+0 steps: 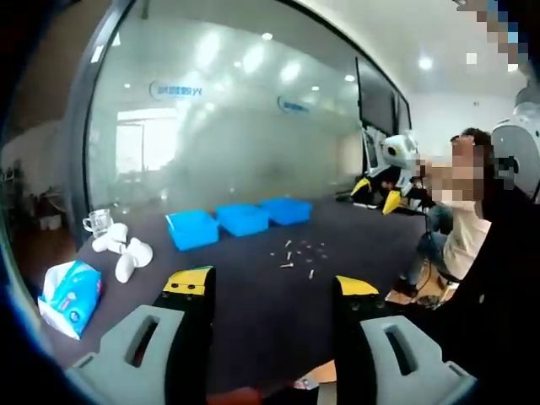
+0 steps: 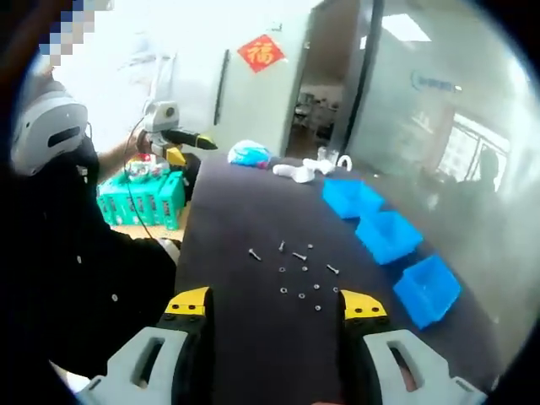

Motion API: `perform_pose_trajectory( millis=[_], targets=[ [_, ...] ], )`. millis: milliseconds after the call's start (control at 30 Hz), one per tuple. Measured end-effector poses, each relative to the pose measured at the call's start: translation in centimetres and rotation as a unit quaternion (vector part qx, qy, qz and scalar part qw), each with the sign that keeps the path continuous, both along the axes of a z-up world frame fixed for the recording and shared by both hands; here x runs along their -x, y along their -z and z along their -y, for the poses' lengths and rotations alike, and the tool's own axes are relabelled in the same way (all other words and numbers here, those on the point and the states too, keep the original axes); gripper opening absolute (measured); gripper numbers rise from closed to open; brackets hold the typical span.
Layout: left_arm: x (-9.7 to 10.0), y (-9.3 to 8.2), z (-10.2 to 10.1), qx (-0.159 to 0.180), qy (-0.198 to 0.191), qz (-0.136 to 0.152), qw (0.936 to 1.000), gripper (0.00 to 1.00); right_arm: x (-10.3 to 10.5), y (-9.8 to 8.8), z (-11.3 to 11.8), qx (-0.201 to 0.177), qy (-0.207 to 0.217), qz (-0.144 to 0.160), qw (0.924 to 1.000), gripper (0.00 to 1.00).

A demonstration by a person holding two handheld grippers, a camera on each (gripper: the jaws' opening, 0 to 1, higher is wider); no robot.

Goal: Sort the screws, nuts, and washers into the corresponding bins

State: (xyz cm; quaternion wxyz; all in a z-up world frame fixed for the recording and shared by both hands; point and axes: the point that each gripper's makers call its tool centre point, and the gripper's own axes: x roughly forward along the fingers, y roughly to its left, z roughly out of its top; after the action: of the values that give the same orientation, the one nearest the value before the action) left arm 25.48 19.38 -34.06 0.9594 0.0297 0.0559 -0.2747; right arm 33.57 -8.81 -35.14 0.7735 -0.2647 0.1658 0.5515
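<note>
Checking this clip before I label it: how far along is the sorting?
Not started, by the look of it. The screws, nuts and washers lie scattered on the dark table, apart from the three blue bins. I cannot tell what is inside the bins. Left gripper and right gripper are open, holding nothing. All the sorting is left.

A dark table (image 1: 253,287) stretches ahead of the left gripper's camera, backed by a frosted glass wall (image 1: 228,126) with a dark frame. Round ceiling lights (image 1: 426,62) glow up to the right. Ahead of the right gripper's camera, a white wall carries 1 red diamond decoration (image 2: 261,52) beside an open doorway (image 2: 316,101).
</note>
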Motion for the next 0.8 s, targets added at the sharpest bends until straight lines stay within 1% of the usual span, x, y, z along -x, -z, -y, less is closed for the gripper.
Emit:
perform_pose_trajectory(
  millis=[200, 333, 567, 800],
  targets=[
    [0.4, 0.3, -0.1, 0.001, 0.002, -0.004, 1.0000, 0.53, -1.0, 0.1, -2.0, 0.021, -0.029, 0.003, 0.9994, 0.54],
    [0.7, 0.7, -0.2, 0.001, 0.003, -0.007, 1.0000, 0.53, -1.2, 0.5, -3.2, 0.035, -0.047, 0.003, 0.9982, 0.54],
    [1.0, 1.3, -0.5, 0.002, 0.000, -0.013, 0.9999, 0.53, -1.0, 1.6, -6.0, 0.066, -0.093, 0.008, 0.9934, 0.54],
    [1.4, 1.7, -0.4, -0.002, 0.008, -0.020, 0.9998, 0.53, -1.5, 2.2, -8.4, 0.092, -0.129, 0.008, 0.9873, 0.54]
  ],
)
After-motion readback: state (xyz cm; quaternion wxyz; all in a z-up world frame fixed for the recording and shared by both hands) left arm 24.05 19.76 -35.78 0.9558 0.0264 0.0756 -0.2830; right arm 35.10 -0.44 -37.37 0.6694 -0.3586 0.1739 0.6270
